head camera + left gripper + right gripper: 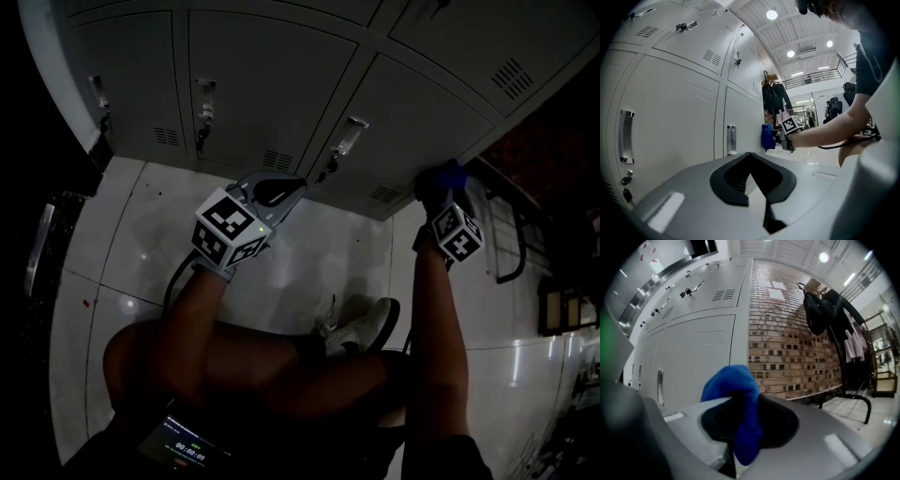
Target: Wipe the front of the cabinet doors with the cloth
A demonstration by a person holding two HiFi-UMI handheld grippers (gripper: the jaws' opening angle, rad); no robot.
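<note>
Dim hall, glossy pale floor tiles (pixel 309 253) below, brick wall (pixel 797 348) at the far end, round ceiling lights (pixel 772 14) overhead. Along one side, a bank of grey metal cabinets, cabinet doors (pixel 262 84) all shut, so nothing of their insides to be seen. On each door an upright metal handle (pixel 731 139) and a slatted vent (pixel 712 56) near the edge. Keys (pixel 626 180) hanging from the lock under the nearest handle. Beside the brick wall, a black coat rack (pixel 834 333) hung with dark and pink clothes.

Right gripper (pixel 442 183) out at the end cabinet, arm stretched, jaws clamped on a blue cloth (pixel 740 427). Cloth bunched over the jaw tips, one fold hanging down between them, its front against the lower part of the last door, near the corner by the brick wall.

Left gripper (pixel 272 192) held back from the cabinets, above the floor tiles, pointing toward the lower doors without touching them. Jaws drawn together, nothing between them.

Low in the head view, bare knees (pixel 244 366) bent in a crouch, a pale shoe (pixel 361 326) on the tiles, a small lit screen (pixel 183 445) at the bottom edge.
</note>
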